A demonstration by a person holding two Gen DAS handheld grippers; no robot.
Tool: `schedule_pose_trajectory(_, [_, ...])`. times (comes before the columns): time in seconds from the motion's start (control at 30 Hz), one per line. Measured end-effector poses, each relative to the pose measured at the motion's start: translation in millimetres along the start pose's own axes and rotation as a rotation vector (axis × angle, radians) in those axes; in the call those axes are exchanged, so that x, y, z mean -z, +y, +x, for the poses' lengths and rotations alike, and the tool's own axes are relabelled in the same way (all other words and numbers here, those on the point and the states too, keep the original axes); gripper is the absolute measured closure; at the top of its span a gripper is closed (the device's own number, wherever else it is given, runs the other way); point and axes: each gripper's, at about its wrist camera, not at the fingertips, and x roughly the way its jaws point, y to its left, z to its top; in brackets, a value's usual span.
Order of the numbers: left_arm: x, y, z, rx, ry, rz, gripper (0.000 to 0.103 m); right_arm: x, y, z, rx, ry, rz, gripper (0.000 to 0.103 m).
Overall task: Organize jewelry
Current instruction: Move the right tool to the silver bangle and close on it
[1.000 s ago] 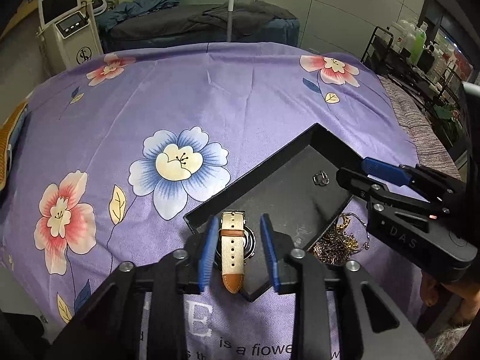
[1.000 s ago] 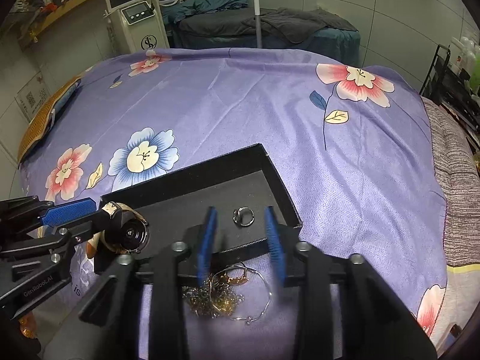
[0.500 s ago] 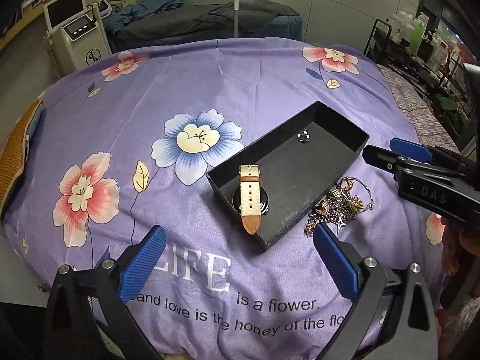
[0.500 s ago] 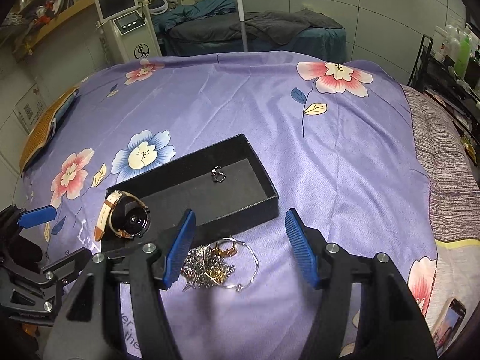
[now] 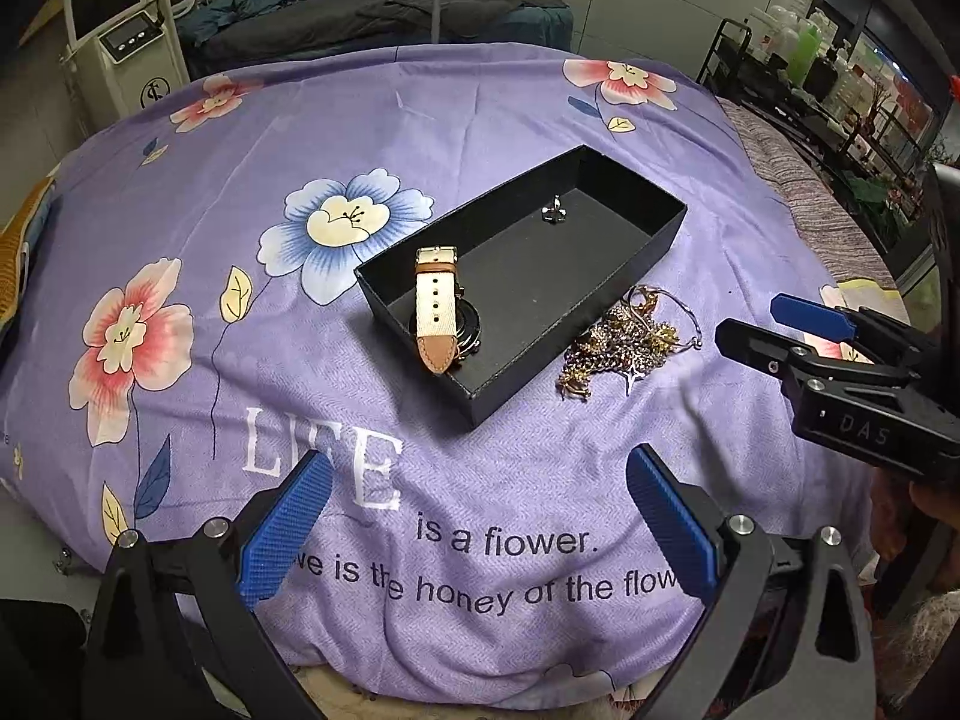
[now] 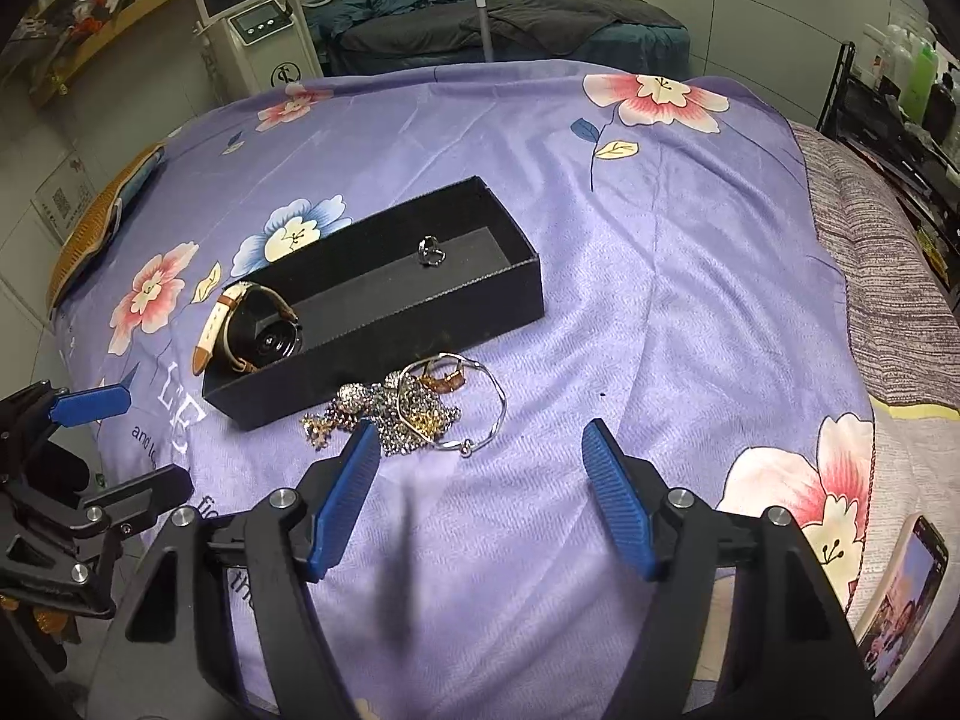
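Blue-padded, the left gripper [image 5: 477, 531] is spread wide and empty; the right gripper's [image 6: 480, 495] jaws are opening, nothing between them. Ahead, tangled chains and a bangle [image 6: 414, 408] lie just beside the black box [image 6: 480, 315], which holds a watch [image 5: 441, 315] and ring [image 6: 431, 250].

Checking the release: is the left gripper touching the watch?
Apart. In the left wrist view the left gripper hangs open over bare purple bedspread, while the watch lies in the black box beyond the fingers.
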Motion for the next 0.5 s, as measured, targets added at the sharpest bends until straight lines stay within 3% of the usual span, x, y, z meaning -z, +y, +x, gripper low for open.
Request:
schedule_pose_trajectory(0.13, [4.8, -4.7, 2.8, 0.000, 0.014, 0.009, 0.006, 7.8, -0.3, -0.3, -0.005, 0.016, -0.002, 0.033])
schedule_pose_trajectory(0.27, [9.4, -14.3, 2.8, -0.058, -0.002, 0.054, 0.006, 13.5, 1.0, -1.3, -0.014, 0.019, -0.006, 0.033])
schedule_pose_trajectory(0.5, [15.4, -26.0, 4.6, -0.019, -0.004, 0.097, 0.006, 23.9, -2.1, 0.5, -0.015, 0.031, -0.004, 0.033])
